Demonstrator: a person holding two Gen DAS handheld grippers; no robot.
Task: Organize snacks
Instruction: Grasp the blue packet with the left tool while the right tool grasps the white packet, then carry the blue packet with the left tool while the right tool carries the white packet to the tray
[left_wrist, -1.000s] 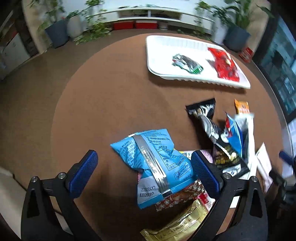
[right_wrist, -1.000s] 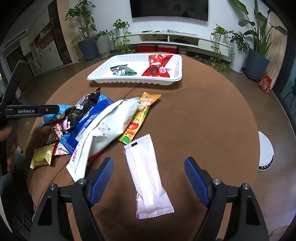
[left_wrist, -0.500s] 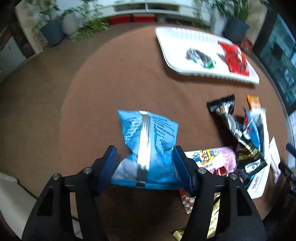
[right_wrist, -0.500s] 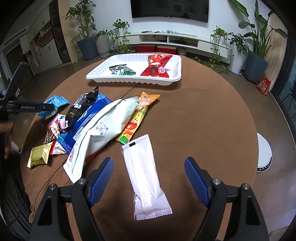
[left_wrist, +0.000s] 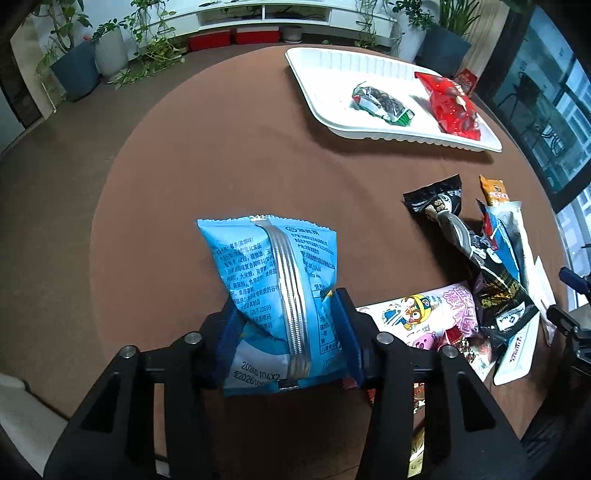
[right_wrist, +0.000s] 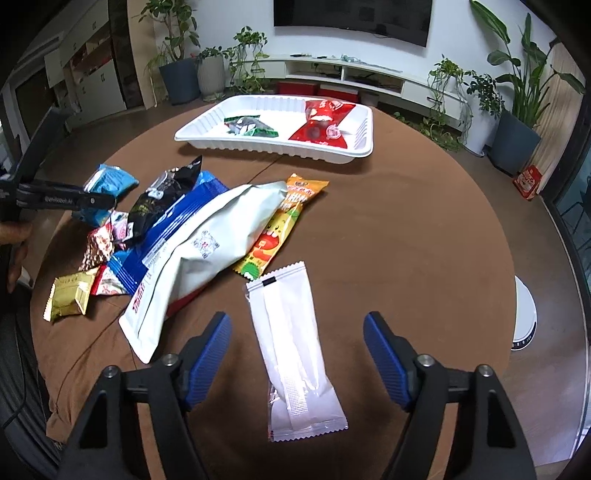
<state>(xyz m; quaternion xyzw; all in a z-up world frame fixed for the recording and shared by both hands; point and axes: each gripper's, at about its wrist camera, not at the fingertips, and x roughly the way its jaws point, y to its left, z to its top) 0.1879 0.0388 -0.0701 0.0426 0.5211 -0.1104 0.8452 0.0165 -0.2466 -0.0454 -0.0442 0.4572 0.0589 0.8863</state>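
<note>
The left gripper (left_wrist: 286, 332) has its blue pads pressed into the lower half of a light blue bag (left_wrist: 275, 291), which buckles between them; the jaws are closing on it. The bag's silver back seam faces the camera and its top end points away over the brown table (left_wrist: 207, 155). Just right of the gripper lies a pink cartoon packet (left_wrist: 424, 317), and beyond it a black packet (left_wrist: 458, 236) rests on the snack pile.

The right gripper (right_wrist: 297, 356) hovers with its jaws apart and closing, one pad on each side of a white sachet (right_wrist: 291, 343) that lies flat on the table; neither pad touches it. Left of the sachet a big white bag (right_wrist: 207, 254) lies over a blue bag (right_wrist: 170, 229), with an orange stick packet (right_wrist: 280, 229) along its right edge. At the pile's near left corner sits a gold packet (right_wrist: 70, 293), beside small red-and-white packets. In this view the left gripper shows at the far left edge, gripping the light blue bag off the pile's left side, with part of a hand (right_wrist: 14, 236) beneath it.

At the far side of the table stands a white tray (right_wrist: 258, 146). In it lie a green-edged dark packet (right_wrist: 249, 127) on the left and a red bag (right_wrist: 323, 123) on the right, apart from each other.
</note>
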